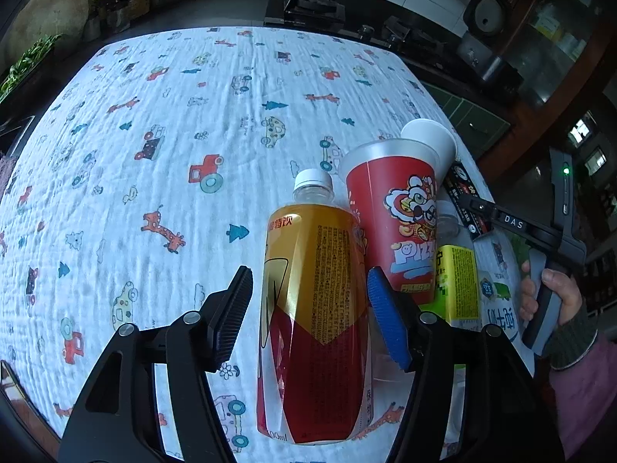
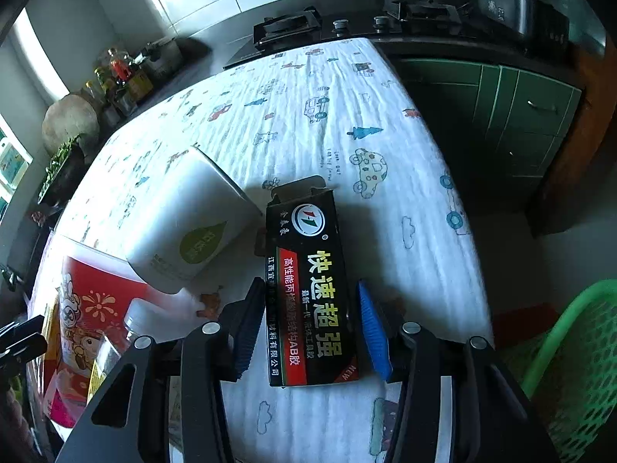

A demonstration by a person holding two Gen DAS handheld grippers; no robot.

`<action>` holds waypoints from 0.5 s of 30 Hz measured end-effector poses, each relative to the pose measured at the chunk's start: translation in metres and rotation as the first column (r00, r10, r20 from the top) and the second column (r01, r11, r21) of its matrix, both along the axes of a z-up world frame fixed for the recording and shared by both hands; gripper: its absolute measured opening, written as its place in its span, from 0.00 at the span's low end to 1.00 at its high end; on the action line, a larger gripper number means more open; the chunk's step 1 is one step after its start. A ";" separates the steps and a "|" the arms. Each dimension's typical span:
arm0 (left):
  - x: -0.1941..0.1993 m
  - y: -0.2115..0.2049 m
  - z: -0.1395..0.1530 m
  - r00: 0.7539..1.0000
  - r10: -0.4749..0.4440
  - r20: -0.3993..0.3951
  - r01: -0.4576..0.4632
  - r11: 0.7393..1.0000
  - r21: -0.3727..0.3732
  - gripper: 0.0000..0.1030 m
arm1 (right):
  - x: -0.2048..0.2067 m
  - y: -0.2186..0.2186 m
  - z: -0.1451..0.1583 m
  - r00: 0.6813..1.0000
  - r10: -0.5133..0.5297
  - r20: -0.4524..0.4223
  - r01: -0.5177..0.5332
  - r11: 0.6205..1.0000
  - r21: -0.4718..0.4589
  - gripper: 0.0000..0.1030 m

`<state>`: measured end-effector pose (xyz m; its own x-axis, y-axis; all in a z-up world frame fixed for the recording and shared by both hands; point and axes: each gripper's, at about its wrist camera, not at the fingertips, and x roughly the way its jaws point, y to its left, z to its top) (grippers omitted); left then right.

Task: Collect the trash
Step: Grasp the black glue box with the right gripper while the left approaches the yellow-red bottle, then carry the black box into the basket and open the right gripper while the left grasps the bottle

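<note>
A yellow-and-red drink bottle (image 1: pixel 312 301) with a white cap lies on the patterned cloth between the fingers of my left gripper (image 1: pixel 308 274). The blue pad rests at its side and the black pad stands a little off it, so the gripper is open. My right gripper (image 2: pixel 310 283) is shut on a black glue box (image 2: pixel 308 289), one pad on each long side. A red paper cup (image 1: pixel 393 223) and a white cup (image 1: pixel 428 139) lie just right of the bottle. Beyond them are a yellow-green carton (image 1: pixel 459 281) and a white carton (image 1: pixel 497 289).
A green mesh basket (image 2: pixel 570 366) stands off the table's right edge. The white cup (image 2: pixel 189 216) and red cup (image 2: pixel 96 297) crowd the left of the box. A stove (image 1: pixel 312 11), jars (image 2: pixel 119 73) and green cabinets (image 2: pixel 520 115) lie beyond the cloth-covered table (image 1: pixel 154 115).
</note>
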<state>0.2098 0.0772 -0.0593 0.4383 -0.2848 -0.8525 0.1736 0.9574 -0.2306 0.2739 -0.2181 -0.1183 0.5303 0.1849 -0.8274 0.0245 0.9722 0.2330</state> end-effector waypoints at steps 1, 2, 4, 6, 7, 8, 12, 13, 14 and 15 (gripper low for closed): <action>0.001 0.000 -0.001 1.000 -0.001 -0.002 0.001 1.000 0.003 0.61 | 0.001 0.001 0.000 1.000 0.001 0.001 -0.001 1.000 -0.010 0.44; 0.001 -0.001 -0.002 1.000 -0.002 -0.004 0.002 1.000 0.005 0.61 | 0.001 0.003 0.000 1.000 0.004 0.002 -0.004 1.000 -0.023 0.43; 0.003 -0.002 -0.004 1.000 -0.004 -0.010 0.004 1.000 0.008 0.61 | 0.000 0.005 0.001 1.000 0.010 0.005 -0.010 0.999 -0.050 0.42; 0.005 -0.004 -0.007 1.000 -0.010 -0.017 0.010 1.000 0.009 0.61 | -0.002 0.008 0.003 1.000 0.012 0.008 -0.012 0.997 -0.071 0.42; 0.005 -0.005 -0.008 1.000 -0.013 -0.020 0.014 1.000 0.009 0.61 | -0.004 0.008 0.004 1.000 0.014 0.010 -0.013 0.997 -0.074 0.42; 0.006 -0.007 -0.009 1.000 -0.017 -0.023 0.017 1.000 0.011 0.61 | -0.005 0.008 0.005 1.000 0.015 0.012 -0.014 0.997 -0.076 0.42; 0.008 -0.011 -0.014 0.999 -0.025 -0.036 0.026 0.999 0.026 0.62 | -0.014 0.007 0.012 1.000 0.018 0.025 -0.016 0.997 -0.081 0.42; 0.008 -0.012 -0.016 0.999 -0.024 -0.042 0.025 0.999 0.024 0.62 | -0.018 0.005 0.015 0.999 0.017 0.030 -0.014 0.997 -0.079 0.42; 0.007 -0.012 -0.017 0.999 -0.024 -0.046 0.025 0.999 0.024 0.63 | -0.021 0.005 0.017 0.999 0.017 0.033 -0.014 0.997 -0.079 0.42; 0.007 -0.012 -0.018 0.998 -0.025 -0.049 0.027 0.999 0.025 0.63 | -0.026 0.004 0.020 0.999 0.016 0.037 -0.014 0.997 -0.078 0.42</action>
<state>0.2168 0.0653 -0.0775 0.3891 -0.2733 -0.8797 0.1879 0.9585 -0.2146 0.2483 -0.2142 -0.0987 0.5592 0.1292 -0.8189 0.0024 0.9875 0.1575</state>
